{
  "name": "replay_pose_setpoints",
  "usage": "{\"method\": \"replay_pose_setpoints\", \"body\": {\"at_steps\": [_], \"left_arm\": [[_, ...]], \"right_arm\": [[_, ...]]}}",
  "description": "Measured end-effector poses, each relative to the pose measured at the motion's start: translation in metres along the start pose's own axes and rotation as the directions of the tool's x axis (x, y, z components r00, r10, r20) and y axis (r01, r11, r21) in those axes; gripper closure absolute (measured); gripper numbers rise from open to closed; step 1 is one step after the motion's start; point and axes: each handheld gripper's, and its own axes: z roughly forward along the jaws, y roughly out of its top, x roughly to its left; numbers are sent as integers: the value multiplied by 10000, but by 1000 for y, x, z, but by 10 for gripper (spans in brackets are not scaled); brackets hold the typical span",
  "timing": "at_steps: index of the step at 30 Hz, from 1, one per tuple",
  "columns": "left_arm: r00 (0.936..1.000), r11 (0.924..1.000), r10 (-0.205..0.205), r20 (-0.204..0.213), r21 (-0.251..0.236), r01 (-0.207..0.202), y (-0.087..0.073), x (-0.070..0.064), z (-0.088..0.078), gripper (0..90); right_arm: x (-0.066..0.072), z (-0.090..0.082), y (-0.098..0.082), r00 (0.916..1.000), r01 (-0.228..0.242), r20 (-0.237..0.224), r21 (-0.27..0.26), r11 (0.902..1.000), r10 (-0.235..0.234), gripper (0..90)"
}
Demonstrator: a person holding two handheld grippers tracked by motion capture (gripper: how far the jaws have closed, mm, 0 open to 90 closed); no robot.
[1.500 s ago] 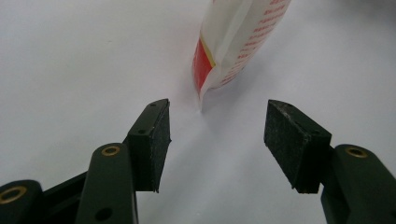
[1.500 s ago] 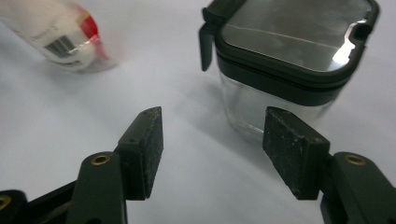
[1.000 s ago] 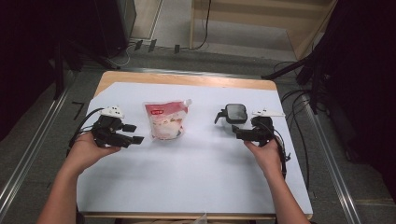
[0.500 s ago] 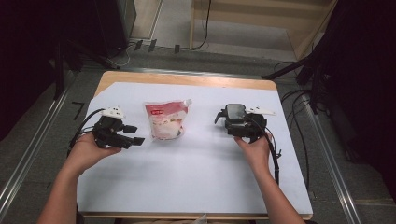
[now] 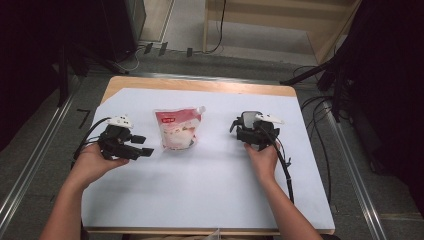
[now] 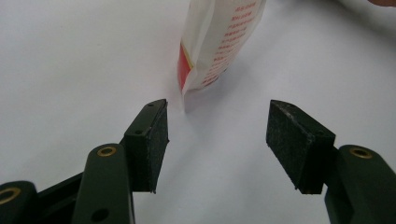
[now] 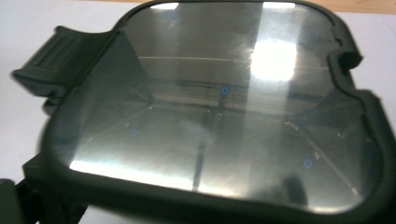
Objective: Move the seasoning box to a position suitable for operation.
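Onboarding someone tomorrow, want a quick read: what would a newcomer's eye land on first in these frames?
Probably the red-and-white pouch, lying near the middle of the white table cover, the one spot of colour. Next, the dark square container with a glossy lid, looming close in the right gripper view with the right gripper at it. The left gripper rests to the pouch's left, jaws open and pointed at the pouch's corner without touching it.

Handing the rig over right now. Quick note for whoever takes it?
Left gripper: open, jaws aimed at the pouch corner, not touching.
Right gripper: at the black box, jaws have just been opening; can't tell if it grips.
Pouch lies flat on the white table; the box sits to its right, glossy lid on.
Done: grippers positioned. Left: probably grasping pouch and box; nothing lifted yet.
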Motion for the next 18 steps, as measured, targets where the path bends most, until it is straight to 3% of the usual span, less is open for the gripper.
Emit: {"method": "replay_pose_setpoints", "body": {"at_steps": [9, 18], "left_arm": [[10000, 10000, -57, -31, -37, 56, 0, -2, 2, 400], [10000, 10000, -33, -16, -23, 33, 1, -4, 4, 391]], "right_arm": [[2, 0, 1, 9995, 312, -78, -465, 9984, -316, 89], [2, -5, 3, 9909, 1335, 277, -668, 9888, -1319, 146]]}}
